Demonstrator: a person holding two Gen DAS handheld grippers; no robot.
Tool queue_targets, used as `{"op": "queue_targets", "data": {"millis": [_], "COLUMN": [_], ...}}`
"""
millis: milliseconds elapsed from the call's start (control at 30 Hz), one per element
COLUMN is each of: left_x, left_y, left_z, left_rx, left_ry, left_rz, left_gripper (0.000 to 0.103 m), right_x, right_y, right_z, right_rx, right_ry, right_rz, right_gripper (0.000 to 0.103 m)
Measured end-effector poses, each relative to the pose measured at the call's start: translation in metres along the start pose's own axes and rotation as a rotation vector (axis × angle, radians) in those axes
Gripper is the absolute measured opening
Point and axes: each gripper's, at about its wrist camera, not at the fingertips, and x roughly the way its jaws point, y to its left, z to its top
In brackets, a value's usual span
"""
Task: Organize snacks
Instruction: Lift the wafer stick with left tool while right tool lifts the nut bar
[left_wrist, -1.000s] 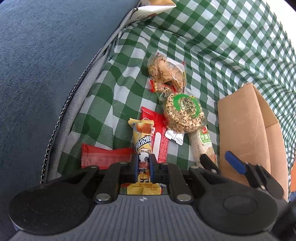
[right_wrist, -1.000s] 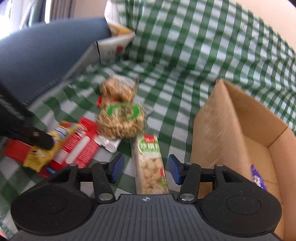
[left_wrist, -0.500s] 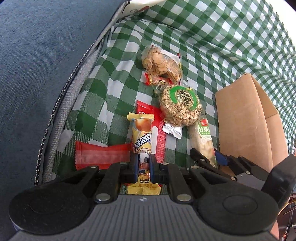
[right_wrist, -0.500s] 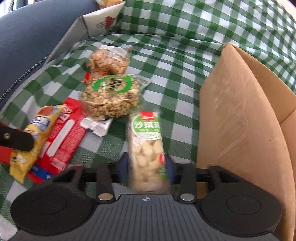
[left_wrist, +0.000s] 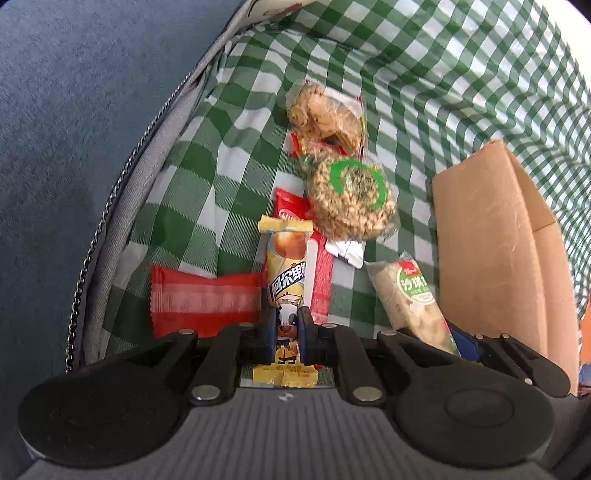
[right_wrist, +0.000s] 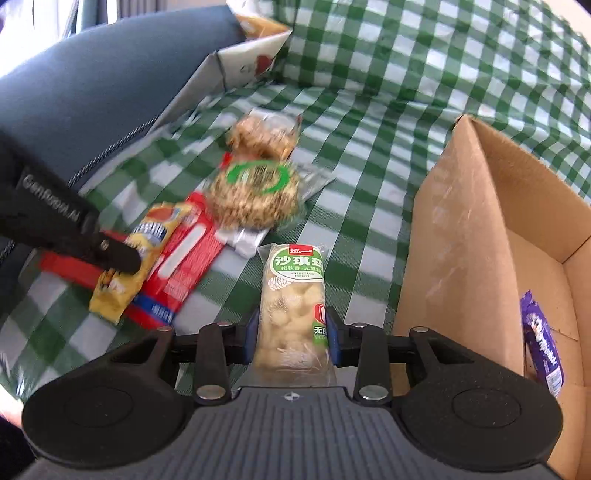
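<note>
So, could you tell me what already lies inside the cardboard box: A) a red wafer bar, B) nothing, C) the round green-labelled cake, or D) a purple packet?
D: the right wrist view shows a purple packet lying on the floor of the cardboard box, and no other snack shows inside it.

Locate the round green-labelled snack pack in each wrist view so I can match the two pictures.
Left wrist view: the round green-labelled pack lies right of centre, beyond the yellow snack bar that the left gripper clamps.
Right wrist view: the same pack sits left of centre, past the green-labelled cake bar in the right gripper.
Shared landmark: the cardboard box, to its right in both.
</note>
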Motion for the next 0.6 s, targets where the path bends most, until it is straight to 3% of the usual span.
{"op": "queue_targets", "data": {"millis": [133, 433, 600], "left_x": [0.004, 0.01, 0.015], "left_y": [-0.003, -0.007, -0.011], "left_z": [0.0, 0.003, 0.005], "left_rx": [0.009, 0.013, 0.031], "left_ry": [0.01, -0.001, 0.001], "left_rz": [0.019, 0.044, 0.052], "left_gripper": [0.013, 0.016, 0.017], "right_x": [0.01, 0.027, 0.032], "right_y": [0.0, -0.007, -0.009], "right_z": [-0.005, -0.002, -0.001], "right_rx": [-0.014, 0.062, 0.089], "right_ry": [0.073, 0.11, 0.11], "right_rz": [0.036, 0.057, 0.066], "right_gripper": [0.039, 0.051, 0.051]}}
